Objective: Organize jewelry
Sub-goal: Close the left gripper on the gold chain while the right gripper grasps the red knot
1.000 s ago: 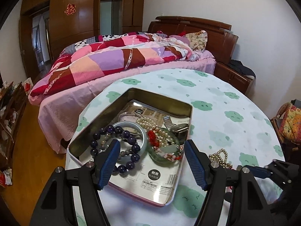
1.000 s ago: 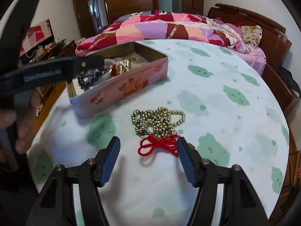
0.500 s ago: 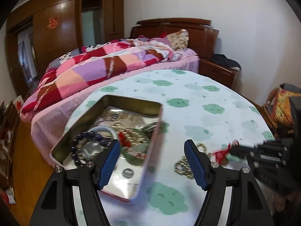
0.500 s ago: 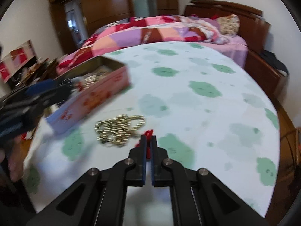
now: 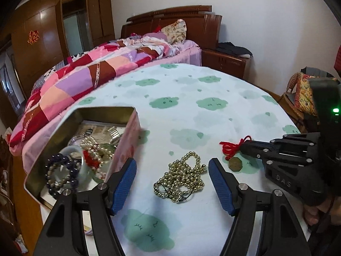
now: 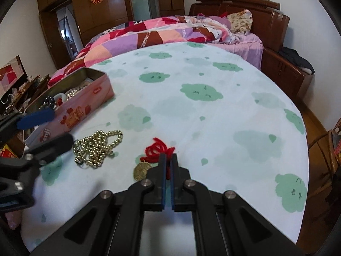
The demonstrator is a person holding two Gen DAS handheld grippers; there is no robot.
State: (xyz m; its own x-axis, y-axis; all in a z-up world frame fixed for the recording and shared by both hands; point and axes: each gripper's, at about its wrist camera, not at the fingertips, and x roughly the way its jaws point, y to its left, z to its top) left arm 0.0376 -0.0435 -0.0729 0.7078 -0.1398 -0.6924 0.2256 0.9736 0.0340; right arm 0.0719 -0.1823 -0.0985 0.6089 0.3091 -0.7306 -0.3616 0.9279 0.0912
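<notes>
My right gripper (image 6: pixel 168 157) is shut on a red cord (image 6: pixel 157 149), and a gold pendant (image 6: pixel 141 171) hangs from it just over the tablecloth. The left wrist view shows that cord (image 5: pixel 229 148) and pendant (image 5: pixel 235 164) at the right. A heap of gold beads (image 5: pixel 181 181) lies on the cloth between the fingers of my left gripper (image 5: pixel 172 164). Its jaws are closing a little but stand wide and touch nothing. The pink tin (image 5: pixel 127 140), left of the beads, holds bracelets and pearl strings.
The round table (image 5: pixel 213 106) wears a pale cloth with green clouds. A bed with a patchwork quilt (image 5: pixel 96 70) stands close behind it. A chair with a patterned cushion (image 5: pixel 302 93) is at the right, and a brown wardrobe (image 6: pixel 106 6) lines the far wall.
My right gripper closed on the red cord and lifted it, pulling the pendant away from the beads. My left gripper swung right from above the tin to over the gold beads.
</notes>
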